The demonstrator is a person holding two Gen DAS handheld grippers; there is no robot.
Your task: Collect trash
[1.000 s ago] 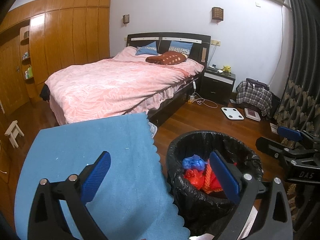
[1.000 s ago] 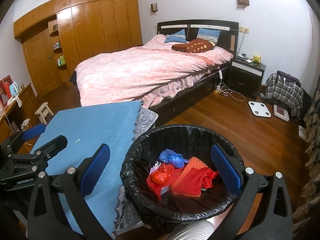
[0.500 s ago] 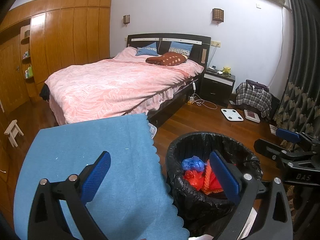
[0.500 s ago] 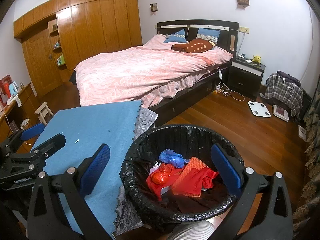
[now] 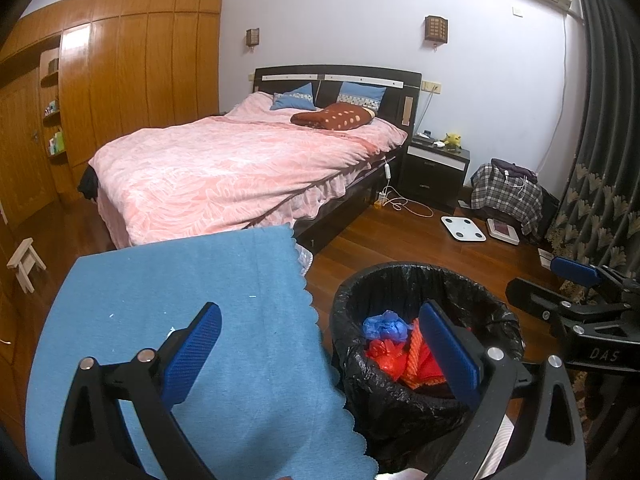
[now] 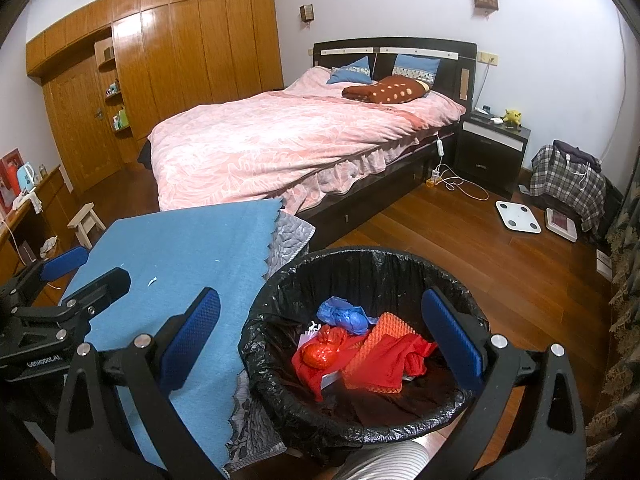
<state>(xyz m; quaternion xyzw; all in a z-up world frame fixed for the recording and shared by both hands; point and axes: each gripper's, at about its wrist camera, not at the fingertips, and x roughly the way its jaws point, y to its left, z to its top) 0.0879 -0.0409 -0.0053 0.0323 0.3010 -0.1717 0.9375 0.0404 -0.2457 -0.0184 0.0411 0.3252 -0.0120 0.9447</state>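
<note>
- Writing: right gripper (image 5: 576, 280), seen from the left cam, has "DAS" on its body. Left gripper (image 6: 76, 272), seen from the right cam, has a label w/ "HOOOLA" readable; first letters unclear.
- Left gripper: jaws released, wide apart, nothing between the blue pads (image 5: 192, 352). It hangs over the near right edge of the blue cloth (image 5: 200, 300), right pad over the bin's left rim.
- Right gripper: jaws also released, empty; left pad over the cloth's right edge, right pad over the bin's right rim.
- Bin (image 6: 360, 260) w/ black liner stands on the wood floor (image 6: 480, 256), just beside the right edge of the cloth-covered surface.
- Trash is in the bin: blue crumpled bag (image 6: 344, 316) toward the back, red bag (image 6: 324, 352) at front left, orange-red mesh wrap (image 6: 384, 360) to its right, touching each other; a bit of white paper under the red bag.
- Cloth carries only a few white specks (image 6: 152, 280) near its middle.
- Vs 1 s ago: nearly the same. Trash lies as it did, both grippers stayed open. In the left cam the right gripper sits a bit lower and further right; the view has shifted slightly.
- Background: bed (image 6: 304, 140) w/ pink cover, nightstand (image 6: 492, 148), white scale (image 6: 518, 216) on the floor.
</note>
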